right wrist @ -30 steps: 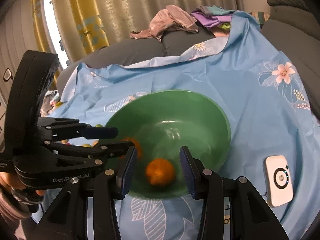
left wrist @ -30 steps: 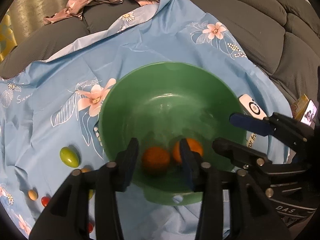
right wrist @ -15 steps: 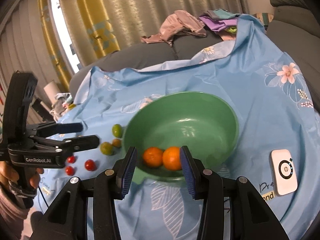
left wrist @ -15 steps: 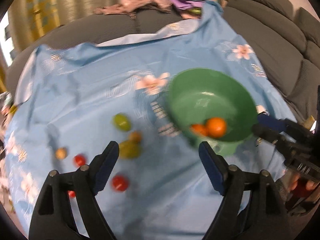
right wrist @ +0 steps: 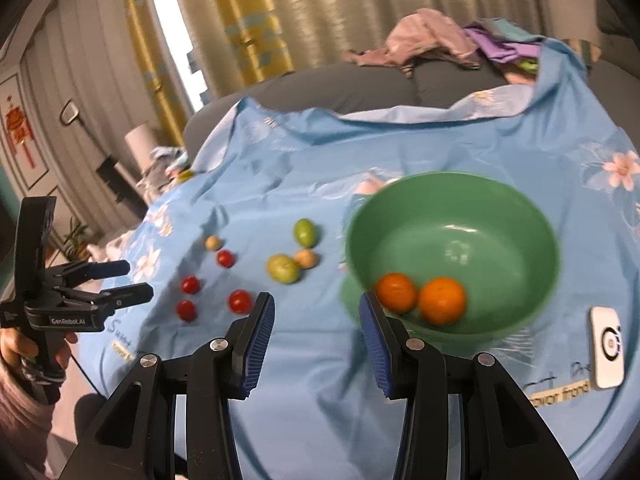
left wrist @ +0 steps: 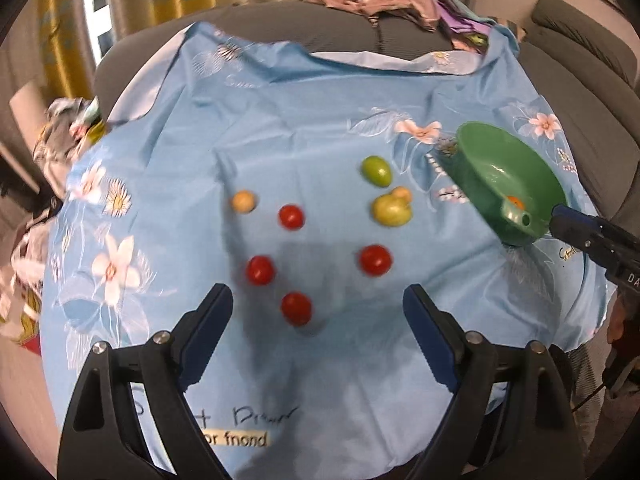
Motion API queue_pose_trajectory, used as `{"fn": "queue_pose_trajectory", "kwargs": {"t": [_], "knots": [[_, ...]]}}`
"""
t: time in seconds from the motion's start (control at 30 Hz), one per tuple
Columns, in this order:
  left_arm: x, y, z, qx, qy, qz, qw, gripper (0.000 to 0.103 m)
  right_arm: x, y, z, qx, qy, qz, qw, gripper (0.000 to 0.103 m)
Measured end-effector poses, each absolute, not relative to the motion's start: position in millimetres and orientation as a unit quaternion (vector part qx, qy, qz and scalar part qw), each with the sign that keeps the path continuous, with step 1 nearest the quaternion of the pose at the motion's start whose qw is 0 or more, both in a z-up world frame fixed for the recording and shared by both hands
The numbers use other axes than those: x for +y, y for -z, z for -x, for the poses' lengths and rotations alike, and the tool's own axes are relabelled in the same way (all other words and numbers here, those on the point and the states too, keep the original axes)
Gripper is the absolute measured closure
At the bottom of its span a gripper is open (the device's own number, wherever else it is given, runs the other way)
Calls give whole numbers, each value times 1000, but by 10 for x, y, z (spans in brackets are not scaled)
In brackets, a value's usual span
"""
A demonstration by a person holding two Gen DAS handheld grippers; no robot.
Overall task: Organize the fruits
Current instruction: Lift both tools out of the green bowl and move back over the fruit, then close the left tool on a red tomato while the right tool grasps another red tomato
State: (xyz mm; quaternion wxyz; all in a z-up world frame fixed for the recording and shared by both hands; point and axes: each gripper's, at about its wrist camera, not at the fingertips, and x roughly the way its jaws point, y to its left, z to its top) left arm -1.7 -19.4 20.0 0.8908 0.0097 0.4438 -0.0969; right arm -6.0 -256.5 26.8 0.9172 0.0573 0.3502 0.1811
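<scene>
Two oranges (right wrist: 424, 298) sit touching in the green bowl (right wrist: 480, 196), at its near side. The bowl rests on a light blue flowered cloth (right wrist: 320, 380) draped over a grey sofa (right wrist: 360, 88), with curtains (right wrist: 300, 12) behind and a heap of clothes (right wrist: 432, 40) on the backrest. The right claw (right wrist: 316, 334) hovers just before the bowl's left rim, its jaws partly apart and holding nothing. The left claw (left wrist: 318, 344) is spread wide and empty above four red tomatoes (left wrist: 296, 308); one lies right between its fingertips. Beyond them lie two green fruits (left wrist: 376, 171) and two small tan ones (left wrist: 244, 201). A white device (right wrist: 608, 346) lies right of the bowl.
</scene>
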Motion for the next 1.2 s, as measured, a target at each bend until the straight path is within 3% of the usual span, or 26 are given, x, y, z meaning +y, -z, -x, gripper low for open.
{"fn": "queue_pose_trajectory", "kwargs": {"t": [1.2], "knots": [[205, 106, -209, 450, 76, -21, 890, 16, -1610, 150, -657, 432, -210, 7, 877, 58]]}}
